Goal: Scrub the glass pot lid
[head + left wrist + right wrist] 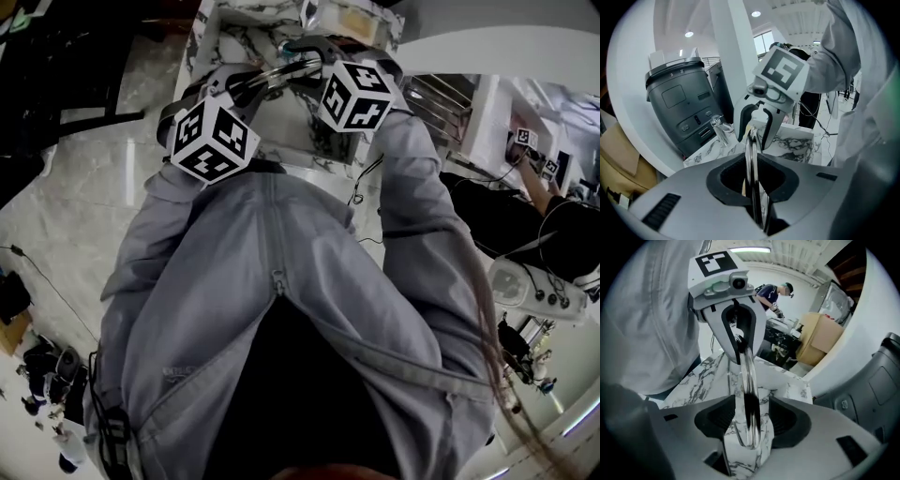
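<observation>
Above the near part of the marble bench, in front of the person's grey jacket, the glass pot lid hangs clear of the surface, edge-on in both gripper views. The left gripper is clamped on the lid's metal-banded rim. The right gripper straddles the opposite rim, jaws wide apart and pads clear of the glass. The lid is judged rigid, fairly heavy, brittle and slick, more so when wet, and held from one side it may swing. The rim band offers the surest purchase. The knob is not visible.
</observation>
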Tool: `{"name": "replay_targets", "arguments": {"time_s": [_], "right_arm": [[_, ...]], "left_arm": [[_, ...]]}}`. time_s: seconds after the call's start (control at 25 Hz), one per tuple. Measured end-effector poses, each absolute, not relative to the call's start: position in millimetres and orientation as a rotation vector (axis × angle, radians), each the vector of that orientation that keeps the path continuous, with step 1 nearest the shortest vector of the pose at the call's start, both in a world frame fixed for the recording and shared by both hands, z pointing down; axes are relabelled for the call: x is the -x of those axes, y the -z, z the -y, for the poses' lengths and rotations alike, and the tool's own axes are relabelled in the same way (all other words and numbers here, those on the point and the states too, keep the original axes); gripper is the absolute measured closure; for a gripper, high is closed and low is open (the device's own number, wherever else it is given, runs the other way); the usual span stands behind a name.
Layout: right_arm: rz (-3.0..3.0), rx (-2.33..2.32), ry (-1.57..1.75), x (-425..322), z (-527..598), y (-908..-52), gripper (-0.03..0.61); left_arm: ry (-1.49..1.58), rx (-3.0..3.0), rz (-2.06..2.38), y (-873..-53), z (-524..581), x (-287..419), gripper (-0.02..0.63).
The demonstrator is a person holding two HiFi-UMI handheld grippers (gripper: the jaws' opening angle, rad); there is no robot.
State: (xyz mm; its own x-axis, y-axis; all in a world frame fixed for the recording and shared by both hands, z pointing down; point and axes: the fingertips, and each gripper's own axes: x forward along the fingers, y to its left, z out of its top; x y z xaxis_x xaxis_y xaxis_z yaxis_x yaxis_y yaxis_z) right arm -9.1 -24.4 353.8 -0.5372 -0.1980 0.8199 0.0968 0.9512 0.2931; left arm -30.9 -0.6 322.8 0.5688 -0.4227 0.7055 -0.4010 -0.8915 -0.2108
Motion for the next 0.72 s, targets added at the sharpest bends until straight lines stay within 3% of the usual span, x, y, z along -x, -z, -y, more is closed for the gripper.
{"name": "replay_targets", "arguments": {"time_s": [0.24,0.4,0.72], "right_arm": [[1.963,0.136,0.385,26,-4,-386,0.360],[1.948,0.058,0.423,33,-7,-392,0.531],[1.960,-0.137,0.583,37,-10,-389,0.532]], "left_arm": [[1.240,2.729,-0.610,-321,-22,32,0.551],[1.214,2.742,-0.577,-321,-32,34,0.548],[1.182,2.898,-0.403,-325,-49,43,0.497]]}}
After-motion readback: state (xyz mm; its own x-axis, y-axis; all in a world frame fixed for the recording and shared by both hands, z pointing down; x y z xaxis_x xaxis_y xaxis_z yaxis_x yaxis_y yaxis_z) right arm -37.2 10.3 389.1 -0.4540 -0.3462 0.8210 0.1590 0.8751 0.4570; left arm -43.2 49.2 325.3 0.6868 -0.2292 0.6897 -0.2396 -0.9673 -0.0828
